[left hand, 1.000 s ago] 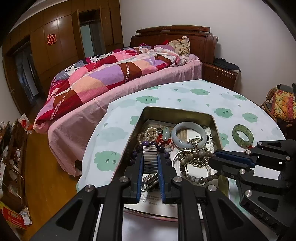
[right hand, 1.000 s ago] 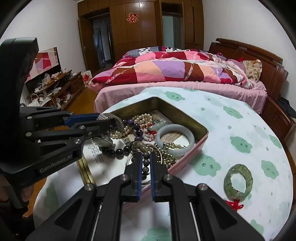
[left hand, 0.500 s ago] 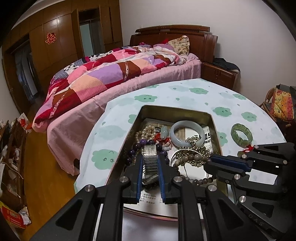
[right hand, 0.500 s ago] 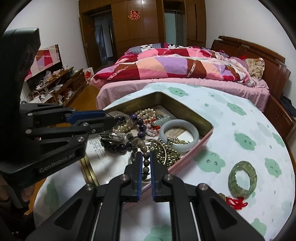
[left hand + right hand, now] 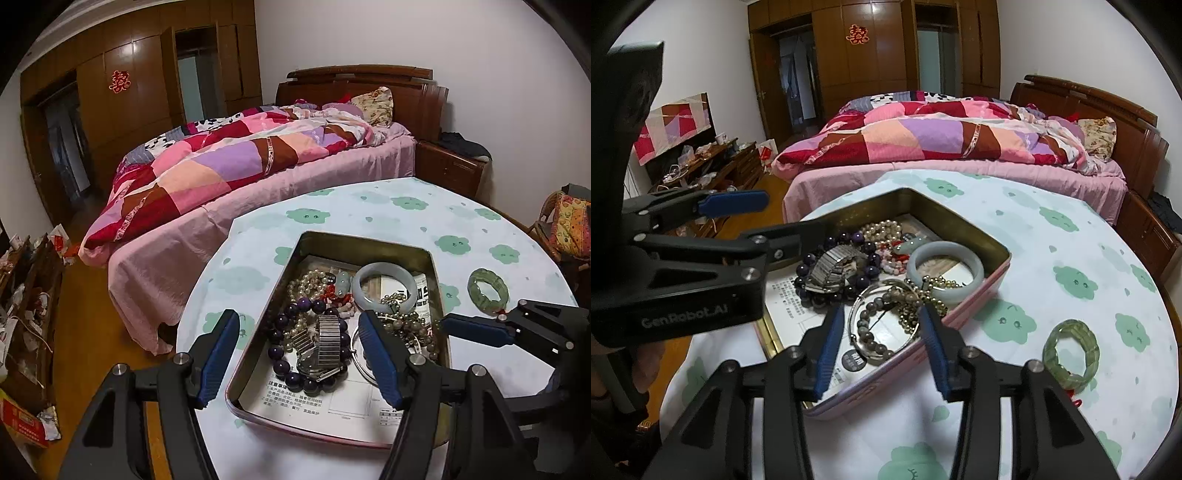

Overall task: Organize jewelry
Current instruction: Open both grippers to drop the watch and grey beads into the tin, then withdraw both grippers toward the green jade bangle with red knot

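The left hand-held gripper [image 5: 299,354] stands wide over the near left corner of the tin [image 5: 369,242], its jaws having just been opening, and the watch [image 5: 325,343] lies loose between them on a ring of purple beads [image 5: 280,336], no pad touching it. The right hand-held gripper [image 5: 879,343] has just been opening too, now about half apart, with the grey bead strand [image 5: 871,325] lying free between its fingers on the silver bangle [image 5: 864,314]. Both pieces look just set down, so this step seems to be a release into the tin; next I'd expect both to lift clear and one to go for the green bracelet [image 5: 1071,354], which sits alone on the tabletop [image 5: 1052,236] near its right edge, well apart from the tin. The pale jade bangle [image 5: 945,269], pearls [image 5: 882,229] and gold chain [image 5: 934,286] crowd the far half of the tin, so any reach inside risks snagging a strand. The bed [image 5: 258,162] lies beyond.
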Motion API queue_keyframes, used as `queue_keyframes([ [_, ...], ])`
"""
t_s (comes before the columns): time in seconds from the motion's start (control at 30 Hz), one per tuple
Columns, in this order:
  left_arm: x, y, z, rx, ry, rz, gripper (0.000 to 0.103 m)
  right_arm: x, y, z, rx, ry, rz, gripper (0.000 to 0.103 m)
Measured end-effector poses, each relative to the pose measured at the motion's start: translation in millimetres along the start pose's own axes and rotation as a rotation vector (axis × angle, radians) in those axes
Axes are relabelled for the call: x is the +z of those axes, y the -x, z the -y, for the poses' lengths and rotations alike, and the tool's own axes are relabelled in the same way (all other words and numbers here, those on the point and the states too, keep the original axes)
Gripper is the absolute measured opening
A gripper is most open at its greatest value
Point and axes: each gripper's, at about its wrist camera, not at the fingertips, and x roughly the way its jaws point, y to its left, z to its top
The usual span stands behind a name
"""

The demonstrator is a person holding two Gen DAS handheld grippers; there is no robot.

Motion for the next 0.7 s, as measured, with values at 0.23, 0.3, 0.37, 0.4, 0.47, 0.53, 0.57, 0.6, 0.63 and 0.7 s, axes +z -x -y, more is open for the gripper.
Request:
queue_keyframes([
  [0.23,0.0,-3.3,10.6,0.002,-0.006,-0.013,0.067,-0.6,6.5,6.7,-0.006,-0.015,0.013,0.048],
  [0.3,1.4,-1.4,16.5,-0.002,-0.016,-0.005,0.067,-1.4,11.7,10.4,-0.016,-0.019,0.024,0.049],
  [0.37,3.3,-1.2,22.9,-0.011,-0.026,-0.002,0.067,-3.0,16.7,16.5,-0.032,-0.026,0.034,0.049],
  [0.4,4.1,-1.5,26.3,-0.016,-0.031,-0.001,0.067,-3.9,19.1,20.5,-0.040,-0.033,0.038,0.049],
  [0.47,5.6,-3.1,34.1,-0.026,-0.042,-0.002,0.067,-6.1,22.2,29.3,-0.052,-0.050,0.042,0.050],
  [0.53,7.4,-7.1,42.0,-0.030,-0.057,-0.005,0.067,-8.8,22.7,39.4,-0.069,-0.069,0.039,0.052],
  [0.57,8.2,-10.0,46.1,-0.028,-0.064,-0.007,0.067,-9.6,23.3,43.0,-0.074,-0.076,0.037,0.052],
  [0.6,9.1,-13.4,49.9,-0.030,-0.069,-0.011,0.067,-11.0,24.2,47.6,-0.081,-0.085,0.036,0.052],
  [0.63,9.7,-15.9,52.2,-0.032,-0.070,-0.016,0.067,-13.5,25.4,53.7,-0.092,-0.095,0.035,0.052],
  [0.7,12.2,-21.7,57.9,-0.038,-0.069,-0.028,0.067,-17.4,27.9,65.2,-0.114,-0.115,0.033,0.054],
])
